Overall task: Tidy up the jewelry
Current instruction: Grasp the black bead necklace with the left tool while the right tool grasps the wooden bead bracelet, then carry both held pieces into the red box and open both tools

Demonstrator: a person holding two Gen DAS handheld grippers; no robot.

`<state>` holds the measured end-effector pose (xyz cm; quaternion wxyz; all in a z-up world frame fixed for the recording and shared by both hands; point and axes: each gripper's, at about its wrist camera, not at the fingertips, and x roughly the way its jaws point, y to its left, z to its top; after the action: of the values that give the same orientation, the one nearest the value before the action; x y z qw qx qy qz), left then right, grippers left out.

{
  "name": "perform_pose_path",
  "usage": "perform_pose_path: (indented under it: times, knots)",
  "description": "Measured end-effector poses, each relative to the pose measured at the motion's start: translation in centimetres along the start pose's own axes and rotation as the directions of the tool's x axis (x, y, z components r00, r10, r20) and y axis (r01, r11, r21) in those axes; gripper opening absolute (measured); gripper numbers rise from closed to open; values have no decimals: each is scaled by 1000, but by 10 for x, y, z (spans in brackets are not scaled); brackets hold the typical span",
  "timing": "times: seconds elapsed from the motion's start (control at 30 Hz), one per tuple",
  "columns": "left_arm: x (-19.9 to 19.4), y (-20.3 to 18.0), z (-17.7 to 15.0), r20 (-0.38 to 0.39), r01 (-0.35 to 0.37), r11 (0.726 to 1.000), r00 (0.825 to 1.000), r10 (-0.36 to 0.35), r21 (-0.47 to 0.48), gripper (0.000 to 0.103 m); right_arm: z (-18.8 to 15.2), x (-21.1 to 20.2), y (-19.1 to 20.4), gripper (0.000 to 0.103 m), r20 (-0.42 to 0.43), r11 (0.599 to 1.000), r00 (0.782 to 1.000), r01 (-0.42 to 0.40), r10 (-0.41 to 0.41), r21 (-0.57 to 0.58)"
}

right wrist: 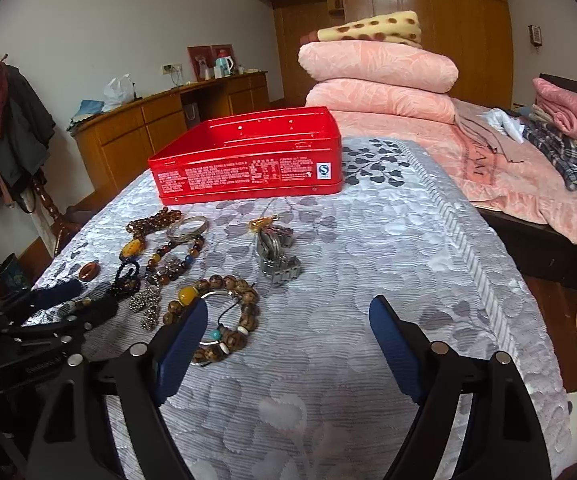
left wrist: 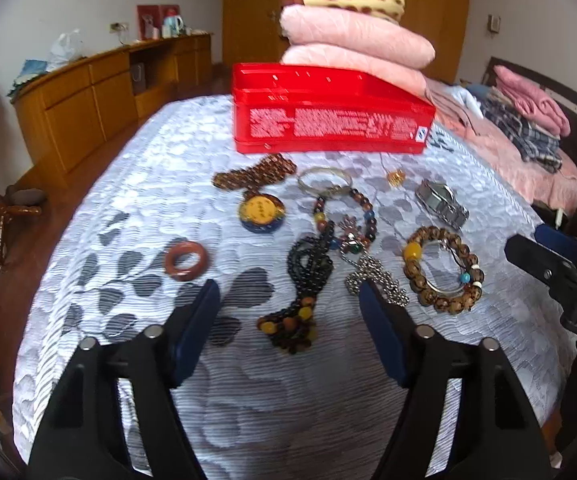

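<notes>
Left wrist view, black bead necklace [left wrist: 308, 276] between open left tongs [left wrist: 288, 300], untouched.

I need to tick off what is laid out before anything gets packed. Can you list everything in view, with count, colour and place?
Tin box: one, red, open, far end of the quilt.
Quilt: one, grey-white, leaf pattern, under everything.
Ring: one, reddish-brown, leftmost.
Beaded strand: one, black with amber beads, centre.
Wooden bead bracelet: one, brown, right.
Watch: one, silver, beyond the bracelet.
Pendant: one, yellow, on brown beads near the box.
Folded bedding: stack, pink, behind the box.
Left gripper: jaws open, empty.
Right gripper: jaws open, empty.
</notes>
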<state>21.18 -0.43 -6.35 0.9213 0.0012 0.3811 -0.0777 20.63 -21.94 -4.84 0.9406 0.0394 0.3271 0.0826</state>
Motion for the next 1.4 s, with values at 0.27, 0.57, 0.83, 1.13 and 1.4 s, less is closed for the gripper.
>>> perform_pose_path:
  times: [0.27,0.57,0.83,1.13,1.4]
  knots:
    - [17,-6,9,-71,8,1000,997,-6,29,54,4,18,2,65,-63,999,997,-52,51,-8]
    - [17,-3,10,-67,0,1000,998,1,15,35,3,37,7,38,-162,992,980,-124,119,-17]
    - [21,-3,14,-72,11,1000,997,-10,11,35,5,47,14,20,-202,986,967,-166,156,-31]
    - [18,9,14,-60,70,995,995,-74,-70,15,10,30,11,11,-158,978,966,-210,206,-11]
    - [-5,6,20,2,87,994,996,-87,-71,15,30,6,15,11,-98,968,964,-251,248,-27]
